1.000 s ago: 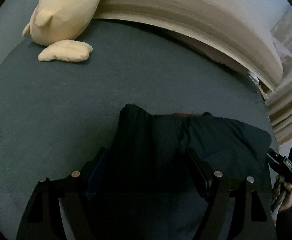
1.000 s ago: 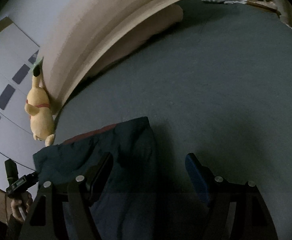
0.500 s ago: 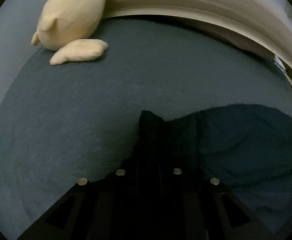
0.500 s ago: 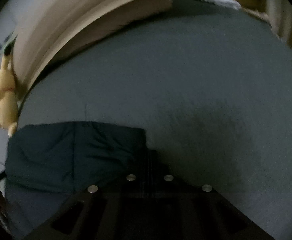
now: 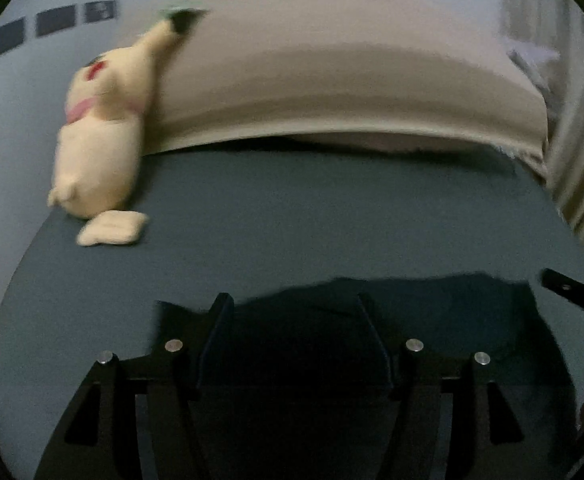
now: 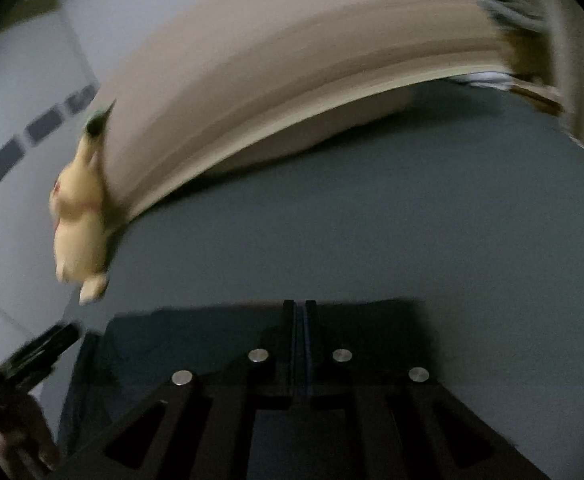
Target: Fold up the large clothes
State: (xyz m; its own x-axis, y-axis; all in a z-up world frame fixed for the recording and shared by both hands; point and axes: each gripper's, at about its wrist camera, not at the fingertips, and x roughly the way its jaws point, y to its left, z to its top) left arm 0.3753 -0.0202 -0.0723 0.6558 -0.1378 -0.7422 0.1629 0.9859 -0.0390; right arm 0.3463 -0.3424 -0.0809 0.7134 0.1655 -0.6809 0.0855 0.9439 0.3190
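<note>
Jaws first: my left gripper (image 5: pixel 293 320) stands apart and has just been opening again; dark fabric sits in the gap, but I can't see the pads pressing on it. My right gripper (image 6: pixel 300 320) is clamped tight, fingers together. A sliver of blue shows between them, pad or cloth, I can't tell which.

The dark garment (image 5: pixel 431 312) lies on the grey-blue bed (image 5: pixel 292 220), at the near edge of both views, directly under and around both sets of fingers. In the right wrist view it spreads mostly left of the closed fingers, with a straight far edge. In the left wrist view its far edge is uneven.

Yellow plush toy (image 5: pixel 100 148) lies at the far left of the bed, leaning against the beige headboard (image 5: pixel 331 80). Both frames are motion-blurred.

From the right wrist view I see the person's hand (image 6: pixel 16 440) at lower left, holding the other gripper's handle.
</note>
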